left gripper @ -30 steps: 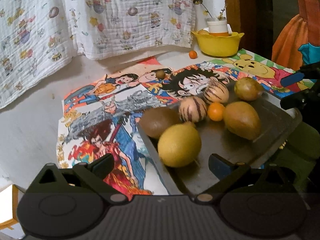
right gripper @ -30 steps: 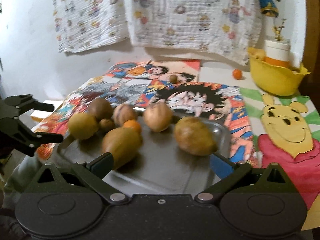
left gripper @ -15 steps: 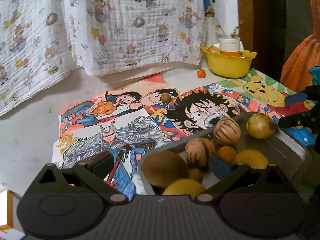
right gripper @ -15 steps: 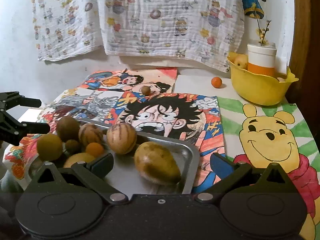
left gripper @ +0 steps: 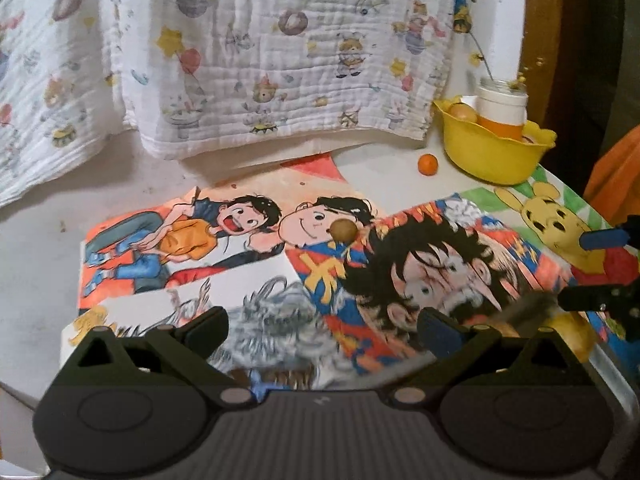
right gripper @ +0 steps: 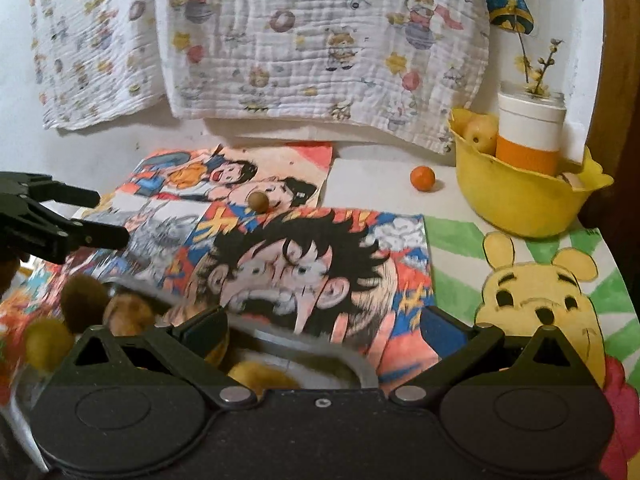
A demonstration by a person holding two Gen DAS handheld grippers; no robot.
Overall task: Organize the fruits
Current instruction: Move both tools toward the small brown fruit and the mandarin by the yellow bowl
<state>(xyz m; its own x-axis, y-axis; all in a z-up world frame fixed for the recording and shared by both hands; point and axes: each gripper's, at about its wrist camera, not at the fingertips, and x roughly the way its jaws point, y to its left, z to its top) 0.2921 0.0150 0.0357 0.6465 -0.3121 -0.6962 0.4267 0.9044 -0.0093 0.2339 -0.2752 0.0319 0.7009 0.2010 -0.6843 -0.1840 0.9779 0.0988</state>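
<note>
A metal tray (right gripper: pixel 356 360) lies low in the right wrist view, mostly hidden behind my open right gripper (right gripper: pixel 322 326). On it I see a brown fruit (right gripper: pixel 82 300), a yellow-green fruit (right gripper: pixel 48 342), a striped fruit (right gripper: pixel 128 312) and a yellow fruit (right gripper: pixel 260 376), all blurred. A small brown fruit (right gripper: pixel 257 201) and a small orange (right gripper: pixel 423 178) lie loose on the table further back. My left gripper (left gripper: pixel 322 326) is open and empty above the drawings. The tray's rim (left gripper: pixel 532 308) shows as a blur at its right.
A yellow bowl (right gripper: pixel 520 200) at the back right holds a white and orange cup (right gripper: pixel 528 136) and a pale fruit (right gripper: pixel 480 132). Cartoon drawings (right gripper: pixel 304 264) cover the table. A printed cloth (right gripper: pixel 320 40) hangs on the back wall.
Both views have risen and tipped toward the back wall. The tray and its fruit have slid down to the bottom edge of both views. Both grippers stay open.
</note>
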